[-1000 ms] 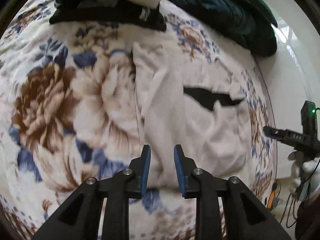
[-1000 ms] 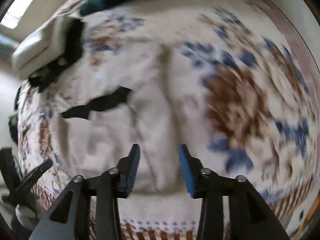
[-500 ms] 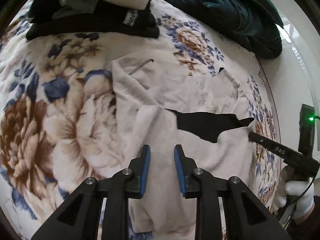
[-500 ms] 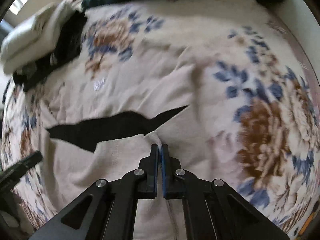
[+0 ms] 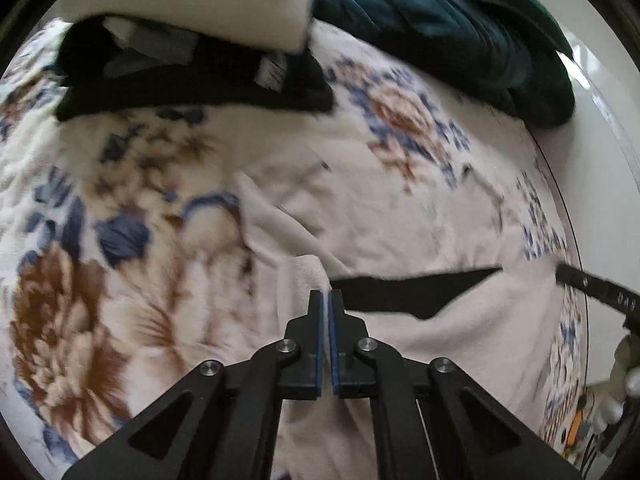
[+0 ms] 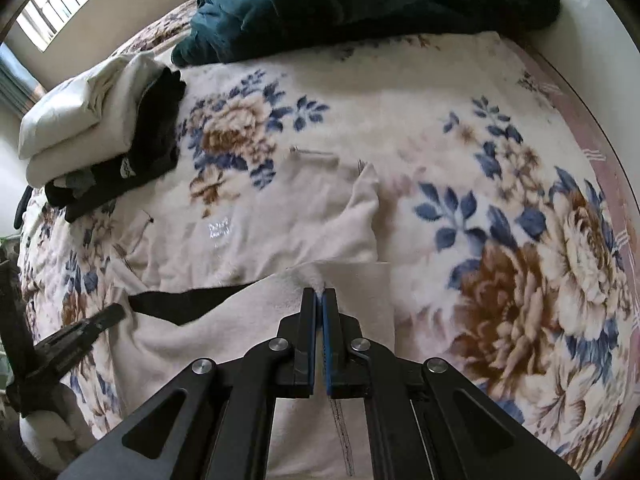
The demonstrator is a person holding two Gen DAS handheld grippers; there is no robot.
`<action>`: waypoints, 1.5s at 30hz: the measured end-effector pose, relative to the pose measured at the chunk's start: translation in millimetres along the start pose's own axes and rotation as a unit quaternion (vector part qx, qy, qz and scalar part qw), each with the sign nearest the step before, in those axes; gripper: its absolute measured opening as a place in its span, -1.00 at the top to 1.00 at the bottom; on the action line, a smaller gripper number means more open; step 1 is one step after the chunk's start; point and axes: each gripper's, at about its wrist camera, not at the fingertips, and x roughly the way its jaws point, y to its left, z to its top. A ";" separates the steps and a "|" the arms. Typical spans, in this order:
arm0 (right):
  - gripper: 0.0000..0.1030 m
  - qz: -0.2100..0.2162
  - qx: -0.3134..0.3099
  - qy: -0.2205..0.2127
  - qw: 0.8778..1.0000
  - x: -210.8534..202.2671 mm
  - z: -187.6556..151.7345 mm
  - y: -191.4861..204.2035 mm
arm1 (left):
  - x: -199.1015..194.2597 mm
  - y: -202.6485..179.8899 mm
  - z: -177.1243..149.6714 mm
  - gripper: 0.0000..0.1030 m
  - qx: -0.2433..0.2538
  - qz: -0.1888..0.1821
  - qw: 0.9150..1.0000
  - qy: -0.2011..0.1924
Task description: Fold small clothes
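Observation:
A cream fleece garment [image 5: 400,216] with a dark lining lies spread on a floral blanket [image 5: 100,240]. Its near part is folded up, so a black strip of lining [image 5: 412,292] shows. My left gripper [image 5: 329,300] is shut on the garment's near edge at one corner of the fold. My right gripper [image 6: 321,298] is shut on the other corner of the same cream garment [image 6: 260,224]. The black lining [image 6: 180,304] shows to its left. The other gripper's tip shows in each view [image 5: 592,288] [image 6: 80,328].
A stack of folded cream and black clothes [image 5: 192,40] [image 6: 100,132] lies at the back of the blanket. A dark teal quilt [image 5: 460,28] [image 6: 360,4] is bunched behind it. The bed's edge and a white wall [image 5: 600,100] are on the right.
My left gripper has shut on the garment's edge; it was open half a second ago. Both grippers have carried the near edge further up over the garment, narrowing the black strip.

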 end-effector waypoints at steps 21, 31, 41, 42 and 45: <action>0.04 0.120 0.161 0.091 0.975 14.2 -6.2 -70.0 | -11.4 43.9 -21.3 0.64 -0.108 -0.068 0.989 0.068; 0.04 0.090 0.261 0.106 0.955 -21.4 -107.2 -121.2 | -47.0 62.5 -136.3 0.64 -0.317 -0.143 0.930 0.120; 0.04 0.176 0.380 0.137 0.898 14.4 -160.1 -115.9 | -12.5 51.5 -174.9 0.64 -0.496 -0.218 0.839 0.042; 0.04 0.180 0.387 0.130 0.895 14.4 -160.9 -115.0 | -11.3 48.2 -173.9 0.64 -0.496 -0.216 0.840 0.041; 0.04 0.192 0.413 0.114 0.883 13.3 -162.1 -117.8 | -16.4 43.6 -172.5 0.64 -0.493 -0.215 0.842 0.038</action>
